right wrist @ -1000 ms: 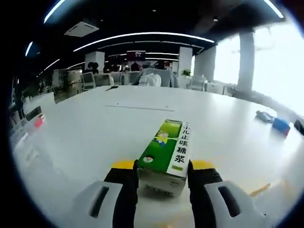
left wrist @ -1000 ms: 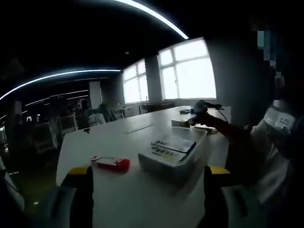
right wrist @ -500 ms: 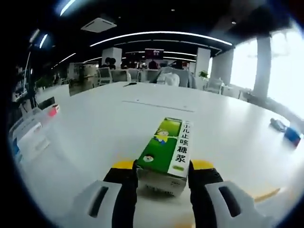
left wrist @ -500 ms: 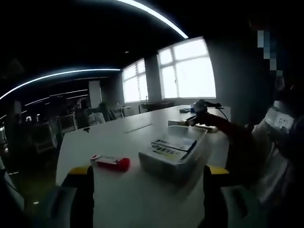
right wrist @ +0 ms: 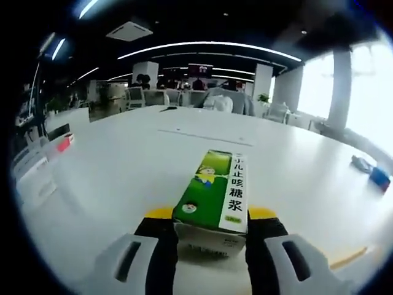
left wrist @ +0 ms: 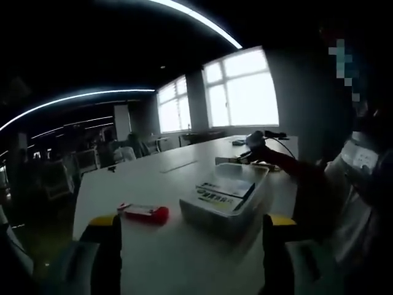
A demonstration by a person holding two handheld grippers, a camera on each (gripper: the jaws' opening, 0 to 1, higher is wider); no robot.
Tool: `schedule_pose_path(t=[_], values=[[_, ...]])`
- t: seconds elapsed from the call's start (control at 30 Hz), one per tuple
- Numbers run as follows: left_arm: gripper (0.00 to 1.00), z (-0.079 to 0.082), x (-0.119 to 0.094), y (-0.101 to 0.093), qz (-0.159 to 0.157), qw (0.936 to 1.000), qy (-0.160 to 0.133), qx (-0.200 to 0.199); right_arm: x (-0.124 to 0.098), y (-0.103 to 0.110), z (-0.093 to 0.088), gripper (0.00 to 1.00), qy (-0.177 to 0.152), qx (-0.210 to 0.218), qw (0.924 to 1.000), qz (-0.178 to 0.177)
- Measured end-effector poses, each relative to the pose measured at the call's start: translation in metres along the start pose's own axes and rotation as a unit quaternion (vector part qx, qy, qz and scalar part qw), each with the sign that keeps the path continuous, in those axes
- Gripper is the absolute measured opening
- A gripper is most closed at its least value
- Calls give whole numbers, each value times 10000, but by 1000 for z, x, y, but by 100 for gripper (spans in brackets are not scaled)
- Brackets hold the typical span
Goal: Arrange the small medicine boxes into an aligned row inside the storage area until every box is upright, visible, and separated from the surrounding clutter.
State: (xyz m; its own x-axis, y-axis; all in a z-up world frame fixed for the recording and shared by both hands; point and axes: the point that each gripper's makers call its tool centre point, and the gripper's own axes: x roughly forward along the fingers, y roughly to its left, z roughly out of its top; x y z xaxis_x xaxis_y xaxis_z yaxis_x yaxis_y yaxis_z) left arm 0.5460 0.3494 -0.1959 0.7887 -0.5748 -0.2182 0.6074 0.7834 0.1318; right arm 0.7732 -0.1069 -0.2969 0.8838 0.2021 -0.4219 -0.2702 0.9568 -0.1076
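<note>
Jaws of the right gripper (right wrist: 209, 236) were clamped on a green syrup box (right wrist: 212, 195), one yellow-tipped jaw pressed against each long side. The box's long axis ran straight ahead along the jaws, its far end pointing out over the white table (right wrist: 123, 166), and it lay flat rather than upright, printed face up. In the left gripper view the same right gripper (left wrist: 256, 142) showed at the far right of the table, just beyond the clear storage tray (left wrist: 236, 206) and still outside its rim.

That tray sat near the middle of the table, with what looked like a flat box with a blue and yellow label (left wrist: 222, 190) inside it; the dim picture made it hard to say whether that was one box or two. A red and white box (left wrist: 145, 212) lay on the table to the left of the tray, well apart from it.

The left gripper (left wrist: 191, 246) hung wide open and empty on the near side of the tray, its jaws framing the tray and the red and white box.

The coming move probably turned on this: the tray lay to the near left of the held box, so the right gripper, the nearer one, would have to swing it over the rim and tip it onto its end.
</note>
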Motion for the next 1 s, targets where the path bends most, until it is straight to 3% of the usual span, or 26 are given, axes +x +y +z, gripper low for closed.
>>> schedule_pose_path(t=[0.1, 0.23, 0.4, 0.47, 0.53, 0.57, 0.6, 0.67, 0.73, 0.8, 0.97, 1.0], values=[[95, 3, -1, -5, -7, 10000, -19, 58, -1, 1, 0, 39, 91, 42, 9999, -31], [95, 6, -3, -7, -1, 10000, -37, 81, -5, 3, 4, 38, 62, 950, 9953, 167], [94, 8, -6, -10, -53, 9999, -67, 125, -10, 6, 6, 38, 132, 1186, 9923, 330], [94, 8, -7, -12, -79, 9999, -71, 112, -13, 15, 11, 38, 90, 1712, 9828, 685], [94, 8, -7, -15, -128, 9998, -97, 96, -16, 20, 16, 38, 3, 2224, 9691, 1068], [94, 8, -8, -18, -201, 9997, -137, 52, -17, 24, 19, 38, -21, 2601, 9560, 1358], [94, 8, -8, -19, -217, 9996, -146, 43, -19, 25, 21, 38, -14, 3149, 9351, 1627], [94, 8, -8, -21, -242, 9996, -150, 48, -22, 26, 22, 37, -11, 3415, 9228, 1784], [94, 7, -9, -20, -227, 9996, -149, 40, -25, 28, 21, 37, 9, 3360, 9245, 1800], [94, 7, -10, -20, -231, 9996, -153, 28, -29, 34, 23, 37, -13, 3512, 9156, 1958], [94, 7, -9, -18, -237, 9995, -183, -101, -43, 45, 42, 37, -311, 4162, 8688, 2664], [94, 7, -9, -18, -240, 9995, -182, -110, -46, 47, 47, 37, -360, 4322, 8554, 2833]])
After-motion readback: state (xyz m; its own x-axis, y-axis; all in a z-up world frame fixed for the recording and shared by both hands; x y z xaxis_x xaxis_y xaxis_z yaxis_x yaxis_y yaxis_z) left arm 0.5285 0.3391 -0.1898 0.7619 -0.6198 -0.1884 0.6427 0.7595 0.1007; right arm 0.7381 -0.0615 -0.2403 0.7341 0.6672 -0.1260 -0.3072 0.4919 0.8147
